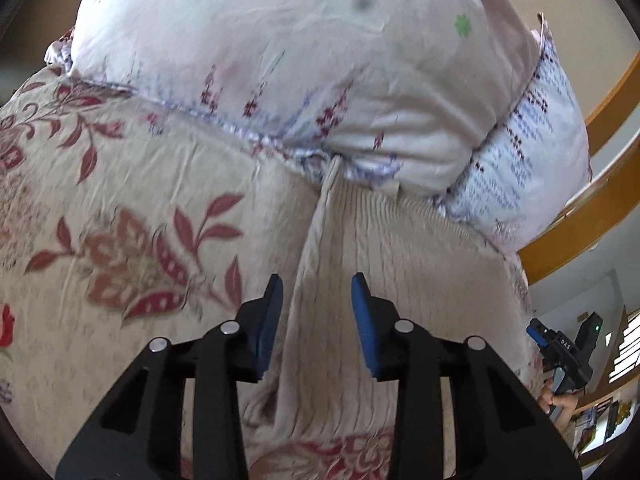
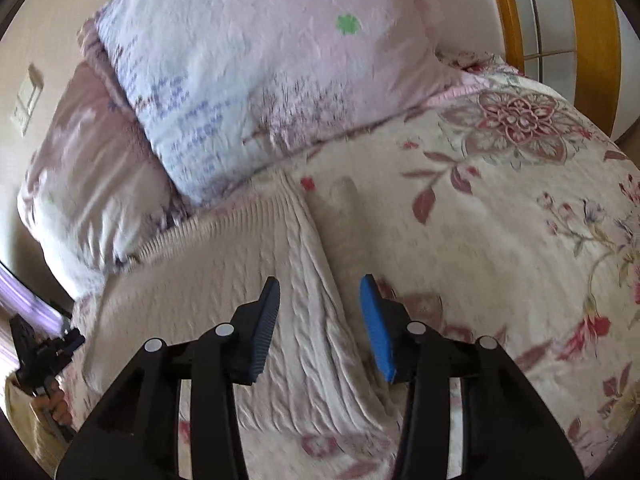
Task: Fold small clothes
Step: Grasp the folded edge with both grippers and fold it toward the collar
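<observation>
Right now a cream sweater [image 2: 248, 276] lies flat on a bed, on top of a bedspread [image 2: 500, 240] with red and pink flowers and leaves. The sweater is knitted, with thick rope-like twists running down it and fine ribs along 1 edge. Its long side runs away from the cameras, and the ribbed edge points at the pillows. That edge touches a white pillow [image 2: 256, 80] with small purple and red marks and 1 green clover shape. A pinkish pillow [image 2: 80, 160] sits beside it.

From the left side, a long fold of the sweater [image 1: 360, 264] runs straight up between the fingers of the left gripper [image 1: 317, 292]. Its jaws are wide apart and hold nothing. The right gripper [image 2: 318, 294] also has its jaws spread wide with nothing in them, and it hangs over the sweater's side edge.

Both grippers are black with blue ribbed pads [image 2: 376, 328]. In the left view the other gripper shows far off with tiny white letters that may read "OAS", but they are too small to be sure. A wooden bed frame [image 1: 592, 216] curves behind the pillows.
</observation>
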Demonstrator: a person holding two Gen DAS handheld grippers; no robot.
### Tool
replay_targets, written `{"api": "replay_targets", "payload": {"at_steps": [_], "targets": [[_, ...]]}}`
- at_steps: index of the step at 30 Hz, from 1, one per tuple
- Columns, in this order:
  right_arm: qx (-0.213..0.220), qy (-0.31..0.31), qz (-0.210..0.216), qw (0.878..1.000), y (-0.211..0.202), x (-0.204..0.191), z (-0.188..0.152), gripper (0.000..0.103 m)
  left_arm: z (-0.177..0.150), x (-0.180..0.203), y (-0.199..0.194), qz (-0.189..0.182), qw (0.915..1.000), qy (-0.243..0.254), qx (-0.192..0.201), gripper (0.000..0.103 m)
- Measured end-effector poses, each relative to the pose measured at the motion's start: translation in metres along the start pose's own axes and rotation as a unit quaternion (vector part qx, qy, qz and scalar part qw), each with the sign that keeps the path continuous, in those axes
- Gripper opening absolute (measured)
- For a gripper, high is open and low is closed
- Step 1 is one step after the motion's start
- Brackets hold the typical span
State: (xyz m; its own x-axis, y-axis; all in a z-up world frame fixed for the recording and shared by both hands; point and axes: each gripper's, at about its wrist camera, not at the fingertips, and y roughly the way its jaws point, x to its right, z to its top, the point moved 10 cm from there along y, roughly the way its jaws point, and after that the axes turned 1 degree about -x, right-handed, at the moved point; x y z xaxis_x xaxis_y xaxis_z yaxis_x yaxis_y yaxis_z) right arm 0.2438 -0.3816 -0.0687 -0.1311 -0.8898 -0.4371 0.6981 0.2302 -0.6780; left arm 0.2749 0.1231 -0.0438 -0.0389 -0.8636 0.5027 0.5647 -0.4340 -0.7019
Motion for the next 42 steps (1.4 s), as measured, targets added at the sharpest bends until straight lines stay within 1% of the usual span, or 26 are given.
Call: {"api": "replay_targets", "payload": {"at_steps": [3,4,5,6,9,14,18,19,20,21,22,27,30,37,42], "targets": [[-0.009,-0.011,-0.014,1.000,0.004,0.003,-0.008,0.043,-0.009,-0.003,0.001,0.000,1.0000,-0.002,-0.007,0.035],[-0.014,-0.015,-0.014,1.000,0.006,0.001,-0.011,0.037,-0.012,-0.003,0.002,0.001,0.9999,-0.001,-0.010,0.035],[-0.019,-0.019,-0.016,1.000,0.008,0.001,-0.014,0.035,-0.014,-0.004,0.003,0.003,0.9999,0.000,-0.013,0.035],[-0.020,-0.025,-0.023,0.999,0.009,0.001,-0.016,0.033,-0.017,-0.004,0.005,0.006,0.9998,0.004,-0.016,0.035],[-0.016,-0.034,-0.026,0.999,0.009,0.001,-0.018,0.028,-0.024,-0.002,0.011,0.009,0.9996,0.011,-0.025,0.029],[-0.020,-0.034,-0.030,0.999,0.010,0.002,-0.019,0.029,-0.026,-0.002,0.014,0.015,0.9995,0.015,-0.025,0.027],[-0.018,-0.048,-0.039,0.998,0.011,-0.001,-0.021,0.028,-0.027,-0.003,0.014,0.015,0.9995,0.015,-0.025,0.026],[-0.012,-0.052,-0.039,0.998,0.009,-0.002,-0.020,0.019,-0.027,-0.003,0.014,0.017,0.9994,0.016,-0.026,0.024],[-0.009,-0.052,-0.036,0.998,0.008,-0.003,-0.020,0.014,-0.027,-0.003,0.014,0.020,0.9993,0.018,-0.026,0.022],[-0.006,-0.050,-0.034,0.998,0.006,-0.003,-0.019,0.011,-0.028,-0.004,0.014,0.021,0.9992,0.019,-0.028,0.014],[-0.003,-0.046,-0.028,0.999,0.003,-0.004,-0.018,0.009,-0.029,-0.004,0.015,0.018,0.9991,0.020,-0.031,0.009],[0.016,-0.039,-0.015,0.999,-0.015,-0.009,-0.016,0.008,-0.031,-0.005,0.008,-0.002,0.9993,0.014,-0.034,0.008],[0.017,-0.041,-0.015,0.999,-0.021,-0.009,-0.020,0.008,-0.033,-0.004,0.003,-0.008,0.9992,0.021,-0.034,0.007],[-0.004,-0.045,-0.074,0.996,-0.012,0.010,-0.040,0.008,-0.043,-0.006,-0.004,-0.016,0.9987,0.026,-0.041,0.007],[-0.008,-0.053,-0.101,0.993,0.001,0.012,-0.042,0.009,-0.047,-0.008,-0.001,-0.010,0.9988,0.031,-0.036,0.008]]}}
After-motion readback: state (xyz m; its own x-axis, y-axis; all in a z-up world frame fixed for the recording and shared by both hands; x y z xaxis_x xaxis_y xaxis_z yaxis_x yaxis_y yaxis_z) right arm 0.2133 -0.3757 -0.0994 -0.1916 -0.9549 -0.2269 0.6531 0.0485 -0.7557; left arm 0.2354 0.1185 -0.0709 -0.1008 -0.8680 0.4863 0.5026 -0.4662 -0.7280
